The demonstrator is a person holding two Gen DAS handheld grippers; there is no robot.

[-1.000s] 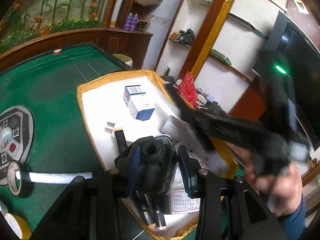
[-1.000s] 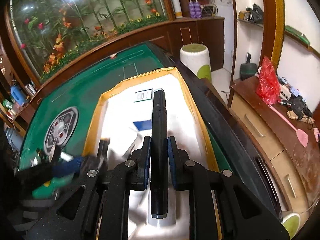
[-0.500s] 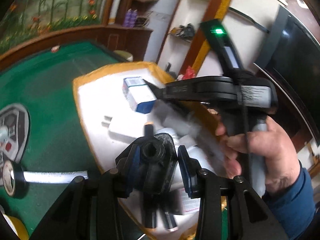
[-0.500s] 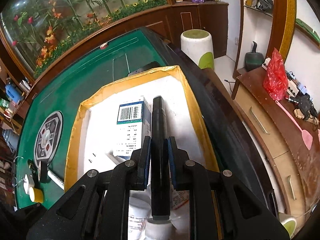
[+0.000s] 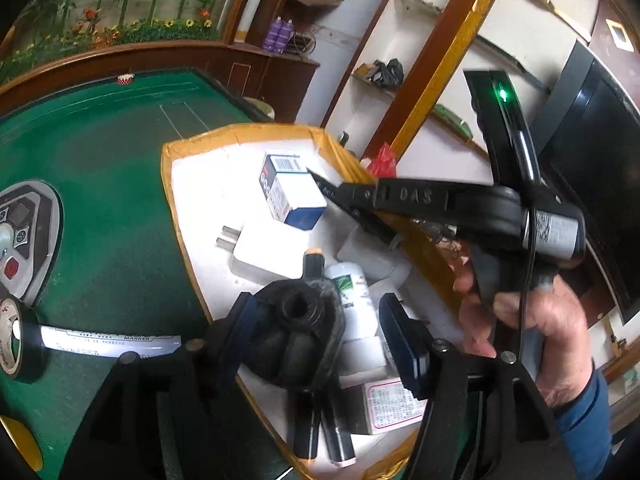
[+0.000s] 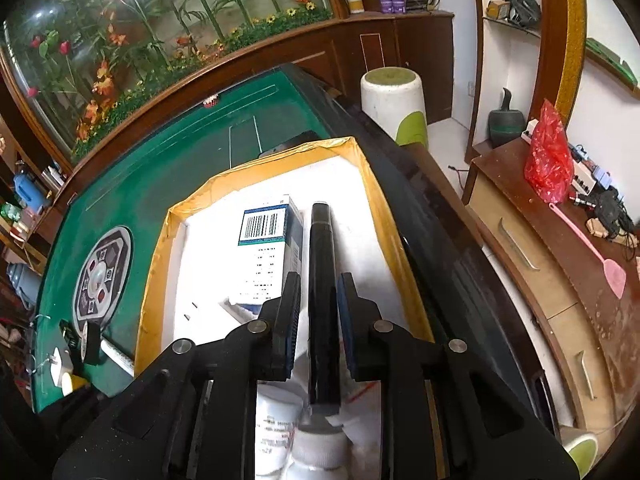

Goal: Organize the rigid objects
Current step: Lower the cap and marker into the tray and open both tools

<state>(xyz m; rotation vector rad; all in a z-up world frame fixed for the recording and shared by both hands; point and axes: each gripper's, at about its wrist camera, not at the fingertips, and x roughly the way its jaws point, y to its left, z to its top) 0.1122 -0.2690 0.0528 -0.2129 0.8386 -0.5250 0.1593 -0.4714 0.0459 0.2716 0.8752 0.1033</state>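
A white tray with a yellow taped rim (image 5: pixel 192 148) sits on the green table and also shows in the right wrist view (image 6: pixel 160 248). My left gripper (image 5: pixel 316 320) has its jaws apart; a black ribbed rubber piece (image 5: pixel 296 336) rests against the left pad, above the tray's near end. My right gripper (image 6: pixel 318 300) has its jaws slightly apart, and a black marker (image 6: pixel 320 280) lies between them over the tray. The right gripper also shows in the left wrist view (image 5: pixel 320 184), beside a blue and white box (image 5: pixel 288 196).
The tray holds a white charger (image 5: pixel 268 252), a white bottle (image 5: pixel 352 292), several markers (image 5: pixel 320 436) and a boxed item (image 6: pixel 268 248). On the green table lie a white marker (image 5: pixel 108 340), a tape roll (image 5: pixel 12 336) and a control panel (image 6: pixel 100 280). A wooden cabinet (image 6: pixel 560 264) stands on the right.
My right gripper's jaws have opened a little around the black marker, and it has moved lower over the tray. My left gripper's right jaw has drawn away from the rubber piece.
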